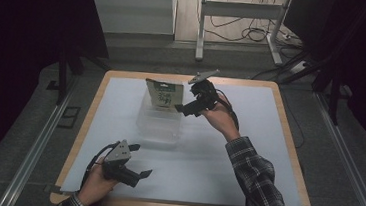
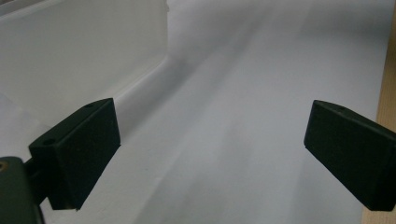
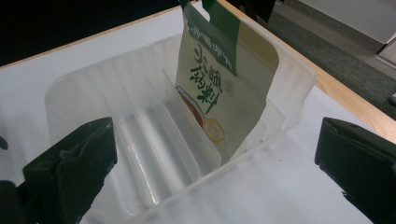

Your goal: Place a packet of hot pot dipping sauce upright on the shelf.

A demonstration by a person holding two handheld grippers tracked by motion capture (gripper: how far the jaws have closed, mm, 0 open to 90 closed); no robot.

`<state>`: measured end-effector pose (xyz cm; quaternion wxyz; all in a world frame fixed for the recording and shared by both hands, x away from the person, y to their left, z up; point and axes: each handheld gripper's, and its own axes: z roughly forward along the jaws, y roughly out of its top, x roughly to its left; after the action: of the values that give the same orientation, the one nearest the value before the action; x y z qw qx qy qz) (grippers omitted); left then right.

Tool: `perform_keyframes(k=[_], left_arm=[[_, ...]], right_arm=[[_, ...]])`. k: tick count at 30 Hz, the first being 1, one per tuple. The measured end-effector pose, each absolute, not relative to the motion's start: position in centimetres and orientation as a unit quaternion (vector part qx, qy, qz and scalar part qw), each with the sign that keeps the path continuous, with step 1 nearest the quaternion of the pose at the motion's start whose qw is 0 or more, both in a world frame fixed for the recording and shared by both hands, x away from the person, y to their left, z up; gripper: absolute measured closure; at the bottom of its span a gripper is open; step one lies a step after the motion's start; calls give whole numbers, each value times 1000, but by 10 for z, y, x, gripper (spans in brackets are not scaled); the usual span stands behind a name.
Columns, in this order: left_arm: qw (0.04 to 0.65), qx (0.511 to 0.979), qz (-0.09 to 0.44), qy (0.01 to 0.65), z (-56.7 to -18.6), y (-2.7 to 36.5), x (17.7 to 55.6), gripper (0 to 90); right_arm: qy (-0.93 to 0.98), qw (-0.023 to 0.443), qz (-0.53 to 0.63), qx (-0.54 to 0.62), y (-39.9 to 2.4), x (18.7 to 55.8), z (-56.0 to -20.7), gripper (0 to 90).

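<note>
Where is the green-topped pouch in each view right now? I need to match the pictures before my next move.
High view: the pouch stands at the far end of the clear tray, just left of the right gripper.
Left gripper view: the pouch is not in it; a pale wall, probably the tray's, lies at upper left.
Right gripper view: the pouch stands upright in a tray slot, centre right.
Shared landmark: the clear tray.

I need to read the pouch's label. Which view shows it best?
The right gripper view: the pouch stands close-up in the clear bin, print legible. The high view shows it small.
</note>
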<state>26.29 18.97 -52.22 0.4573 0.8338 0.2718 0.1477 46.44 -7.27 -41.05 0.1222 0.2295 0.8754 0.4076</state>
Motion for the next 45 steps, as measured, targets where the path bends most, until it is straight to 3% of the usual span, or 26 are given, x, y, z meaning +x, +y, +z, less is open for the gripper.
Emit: perform_keyframes(k=[29, 45], left_arm=[[459, 833, 145, 274, -523, 190, 263, 35], [460, 832, 144, 276, -523, 189, 263, 35]], right_arm=[[867, 103, 427, 235, -114, 432, -422, 0], [865, 125, 420, 244, -144, 406, -425, 0]])
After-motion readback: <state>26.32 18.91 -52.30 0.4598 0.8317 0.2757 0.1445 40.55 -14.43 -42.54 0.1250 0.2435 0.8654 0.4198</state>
